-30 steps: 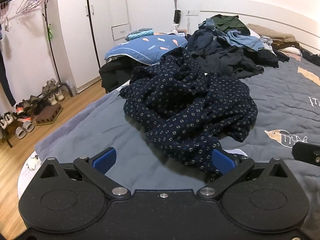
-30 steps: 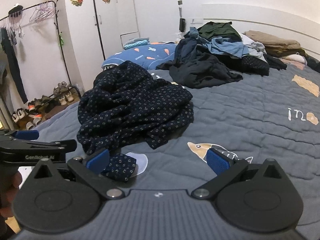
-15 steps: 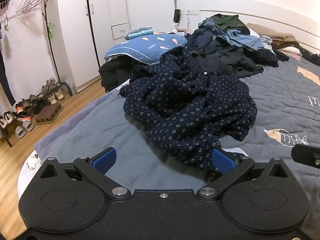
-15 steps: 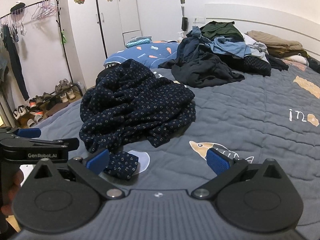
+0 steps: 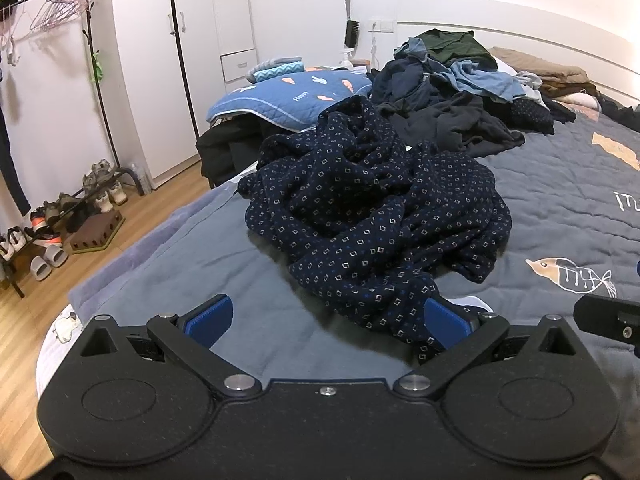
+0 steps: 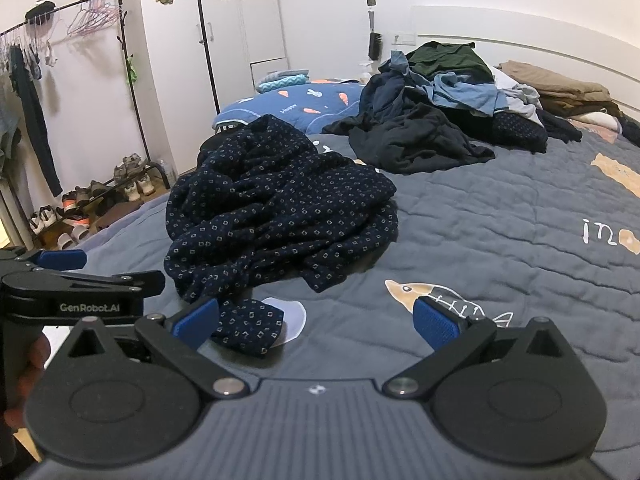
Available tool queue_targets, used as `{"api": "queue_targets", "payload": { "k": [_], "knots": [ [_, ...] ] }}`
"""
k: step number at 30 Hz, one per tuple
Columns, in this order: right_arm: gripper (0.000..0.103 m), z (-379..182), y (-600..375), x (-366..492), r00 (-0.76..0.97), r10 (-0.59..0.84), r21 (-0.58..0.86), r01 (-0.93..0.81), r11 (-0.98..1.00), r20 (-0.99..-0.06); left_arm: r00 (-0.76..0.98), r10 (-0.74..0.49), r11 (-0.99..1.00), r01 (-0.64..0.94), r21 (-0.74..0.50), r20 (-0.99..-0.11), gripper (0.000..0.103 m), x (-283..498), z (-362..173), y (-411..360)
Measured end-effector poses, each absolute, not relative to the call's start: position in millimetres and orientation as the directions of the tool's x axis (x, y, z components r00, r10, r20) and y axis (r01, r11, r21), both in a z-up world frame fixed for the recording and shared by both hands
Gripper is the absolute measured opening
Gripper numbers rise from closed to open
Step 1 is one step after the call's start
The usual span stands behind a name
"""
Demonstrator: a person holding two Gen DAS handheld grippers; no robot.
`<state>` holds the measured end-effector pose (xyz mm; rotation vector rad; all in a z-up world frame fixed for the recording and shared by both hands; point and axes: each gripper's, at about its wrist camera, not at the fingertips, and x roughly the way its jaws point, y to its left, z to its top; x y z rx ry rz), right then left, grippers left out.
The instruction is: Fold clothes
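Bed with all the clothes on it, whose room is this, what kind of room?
Most likely a home bedroom: a bed heaped with clothes, a white wardrobe, and a clothes rack above shoes.

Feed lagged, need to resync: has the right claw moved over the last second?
Yes. The right claw has crept forward: the navy patterned garment and fish print on the bedspread sit slightly lower.

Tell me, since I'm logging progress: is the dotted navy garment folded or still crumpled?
Crumpled. The dotted navy garment lies in a bunched heap on the bed, with irregular creases and no flat folded edges.
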<state>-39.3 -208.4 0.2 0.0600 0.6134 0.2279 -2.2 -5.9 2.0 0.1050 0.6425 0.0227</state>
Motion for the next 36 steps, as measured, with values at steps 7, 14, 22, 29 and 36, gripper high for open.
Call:
{"api": "queue_targets", "payload": {
  "k": [7,14,22,29,36],
  "knots": [
    [0.103,1.0,-208.3,-38.3,0.793,0.229,0.124,-0.193,0.973,-0.565,0.802,0.057,0.994,0.009,0.108,-0.594,0.103,-2.6,2.1,-5.4],
    [0.103,0.4,-208.1,-37.7,0.791,0.228,0.125,-0.191,0.974,-0.568,0.799,0.055,0.994,0.010,0.105,-0.599,0.103,-2.1,1.4,-5.0],
    [0.103,0.6,-209.8,-38.1,0.789,0.229,0.134,-0.185,0.974,-0.570,0.796,0.052,0.994,0.014,0.104,-0.603,0.103,-1.8,0.8,-5.0],
    [0.103,0.6,-209.8,-39.3,0.789,0.229,0.132,-0.187,0.973,-0.571,0.796,0.048,0.995,0.012,0.095,-0.604,0.103,-1.6,2.1,-1.2],
    [0.103,1.6,-207.3,-38.5,0.788,0.228,0.141,-0.180,0.974,-0.572,0.799,0.043,0.997,0.007,0.081,-0.599,0.103,-0.9,4.6,7.5]
  ]
}}
